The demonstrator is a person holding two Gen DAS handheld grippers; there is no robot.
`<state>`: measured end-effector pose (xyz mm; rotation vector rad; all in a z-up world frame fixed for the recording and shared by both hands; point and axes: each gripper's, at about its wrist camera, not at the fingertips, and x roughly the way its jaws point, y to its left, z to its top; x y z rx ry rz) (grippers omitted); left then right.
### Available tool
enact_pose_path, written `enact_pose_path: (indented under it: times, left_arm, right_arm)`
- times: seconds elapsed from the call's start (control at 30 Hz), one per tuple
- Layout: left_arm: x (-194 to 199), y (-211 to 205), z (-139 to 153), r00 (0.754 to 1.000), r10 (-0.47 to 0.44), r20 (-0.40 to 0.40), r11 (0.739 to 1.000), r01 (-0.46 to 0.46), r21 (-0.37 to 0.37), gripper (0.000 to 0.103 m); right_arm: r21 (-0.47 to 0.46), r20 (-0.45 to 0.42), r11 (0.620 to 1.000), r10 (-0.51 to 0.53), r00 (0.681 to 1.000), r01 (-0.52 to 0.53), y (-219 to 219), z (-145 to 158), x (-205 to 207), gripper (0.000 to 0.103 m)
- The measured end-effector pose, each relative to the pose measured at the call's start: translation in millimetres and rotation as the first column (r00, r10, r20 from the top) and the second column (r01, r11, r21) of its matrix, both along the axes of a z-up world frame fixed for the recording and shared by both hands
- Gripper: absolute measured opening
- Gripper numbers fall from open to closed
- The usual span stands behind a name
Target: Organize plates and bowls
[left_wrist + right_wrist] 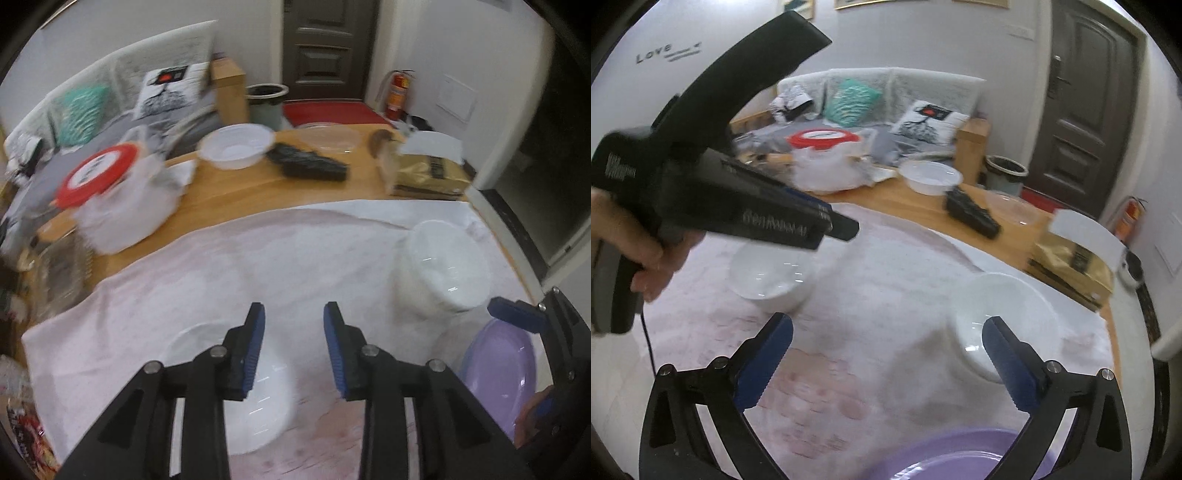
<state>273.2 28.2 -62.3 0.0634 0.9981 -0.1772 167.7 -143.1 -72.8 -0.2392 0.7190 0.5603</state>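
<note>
Left gripper (294, 325) above the white cloth (207, 266), jaws narrowly parted, nothing between. Low white bowl (258, 387) lying on the cloth just under them, free. Further right, taller white bowl (448, 266) standing on the cloth, untouched. Right gripper (888, 354) hanging over the cloth, jaws spread wide, empty. Purple plate (945, 458) at the near edge, below it. Clutter behind on the tabletop (258, 184).
</note>
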Motion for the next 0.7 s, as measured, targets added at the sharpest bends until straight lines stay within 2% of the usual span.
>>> enact_pose_path:
  times: [0.2,0.37,0.57,0.7]
  left_arm:
    - [-12,56,-11,0.996,0.085,-0.02,0.996,-0.084,0.012,0.034]
    - [-16,85,-36,0.99,0.127,-0.063,0.992,-0.127,0.0,0.034]
    - [-18,97,-66,0.983,0.15,-0.109,0.988,-0.154,-0.025,0.034]
    - [-16,96,-79,0.98,0.153,-0.131,0.988,-0.156,-0.017,0.034]
  right_arm:
    - [0.022,-0.055,0.996,0.09,0.994,-0.089,47,-14,1,0.102]
    - [0.009,-0.095,0.991,0.134,0.986,-0.133,83,-32,5,0.1]
    - [-0.014,-0.131,0.99,0.14,0.981,-0.143,105,-58,16,0.1]
    - [-0.02,-0.155,0.99,0.138,0.978,-0.143,115,-74,26,0.1]
